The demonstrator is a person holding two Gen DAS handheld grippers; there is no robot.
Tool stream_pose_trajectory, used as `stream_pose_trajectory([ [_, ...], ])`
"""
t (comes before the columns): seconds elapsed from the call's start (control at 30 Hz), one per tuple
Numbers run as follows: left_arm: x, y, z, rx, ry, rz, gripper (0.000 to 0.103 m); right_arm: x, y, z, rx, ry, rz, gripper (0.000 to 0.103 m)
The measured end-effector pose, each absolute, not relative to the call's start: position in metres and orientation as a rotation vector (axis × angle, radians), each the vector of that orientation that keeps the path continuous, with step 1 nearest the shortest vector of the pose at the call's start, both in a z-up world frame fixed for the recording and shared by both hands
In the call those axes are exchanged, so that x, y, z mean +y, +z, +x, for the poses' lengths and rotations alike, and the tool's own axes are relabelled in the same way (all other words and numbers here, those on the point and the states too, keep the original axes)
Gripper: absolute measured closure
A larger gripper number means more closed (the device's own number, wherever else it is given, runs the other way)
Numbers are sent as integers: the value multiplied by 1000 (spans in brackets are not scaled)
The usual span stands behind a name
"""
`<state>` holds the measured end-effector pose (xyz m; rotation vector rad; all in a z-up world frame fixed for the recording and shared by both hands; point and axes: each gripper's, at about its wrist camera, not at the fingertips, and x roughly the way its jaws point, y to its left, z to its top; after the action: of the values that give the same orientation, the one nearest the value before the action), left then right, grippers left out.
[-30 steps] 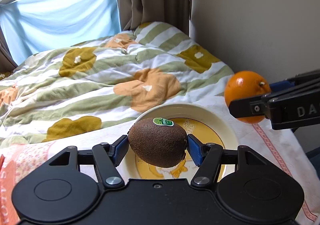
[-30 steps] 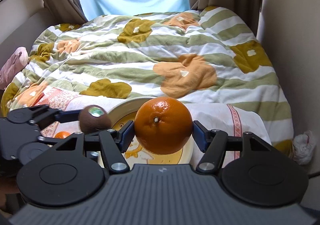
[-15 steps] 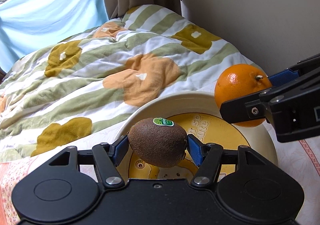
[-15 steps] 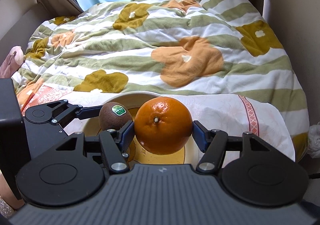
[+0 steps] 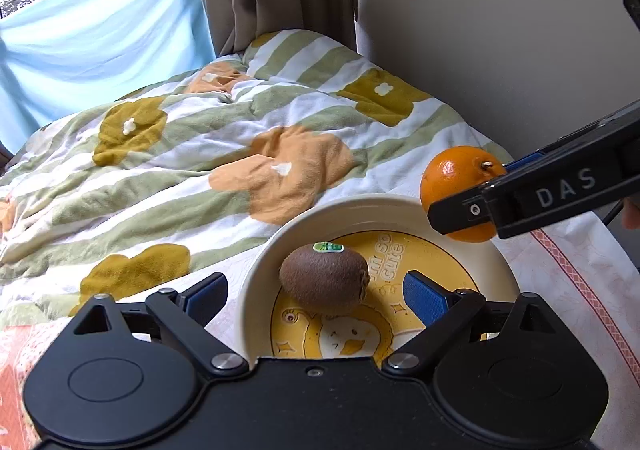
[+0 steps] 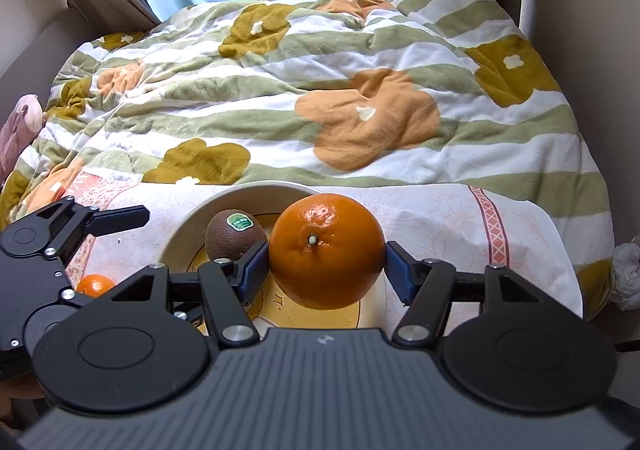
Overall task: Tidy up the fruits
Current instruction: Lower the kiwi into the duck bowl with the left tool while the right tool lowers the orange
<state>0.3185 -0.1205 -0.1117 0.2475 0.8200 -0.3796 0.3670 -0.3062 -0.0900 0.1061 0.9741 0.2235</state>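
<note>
A brown kiwi [image 5: 324, 280] with a green sticker lies in the cream plate [image 5: 360, 204], on its yellow cartoon centre. My left gripper [image 5: 316, 292] straddles the kiwi; its jaws are opening, and both blue pads stand clear of the fruit. My right gripper [image 6: 326, 268] is shut on a large orange [image 6: 326, 250], held just above the plate's [image 6: 180, 234] right side, next to the kiwi [image 6: 234, 234]. In the left wrist view the orange [image 5: 452, 174] hangs over the plate's far right rim. A smaller orange [image 6: 95, 285] rests on the cloth behind the left gripper's finger [image 6: 120, 218].
The plate sits on a pink patterned cloth [image 6: 440, 226] at the bed's near end. A striped floral quilt [image 6: 320, 90] covers the bed beyond. A wall [image 5: 500, 50] runs close on the right. A pink plush toy [image 6: 20, 126] lies at the far left.
The left jaws have spread wide and let the kiwi go; it now lies in the plate. The right gripper has sunk toward the plate with the orange still held.
</note>
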Motion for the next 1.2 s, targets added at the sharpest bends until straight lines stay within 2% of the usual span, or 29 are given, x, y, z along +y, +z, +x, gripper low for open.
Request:
stream_pose_trajectory([
  [0.8,-91,-98,289,821,-302,201,6,-283,-130,384,952,277,105,25],
  [0.87,-90,-97,287,822,-298,198,6,-281,-125,382,915,284,86,17],
  [0.9,-89,-96,286,822,-296,196,6,-279,-123,383,918,282,60,4],
  [0.93,-88,-96,284,821,-294,193,6,-278,-123,382,921,272,38,0],
  [1.2,-86,-89,276,820,-273,174,6,-286,-112,367,892,285,75,0],
])
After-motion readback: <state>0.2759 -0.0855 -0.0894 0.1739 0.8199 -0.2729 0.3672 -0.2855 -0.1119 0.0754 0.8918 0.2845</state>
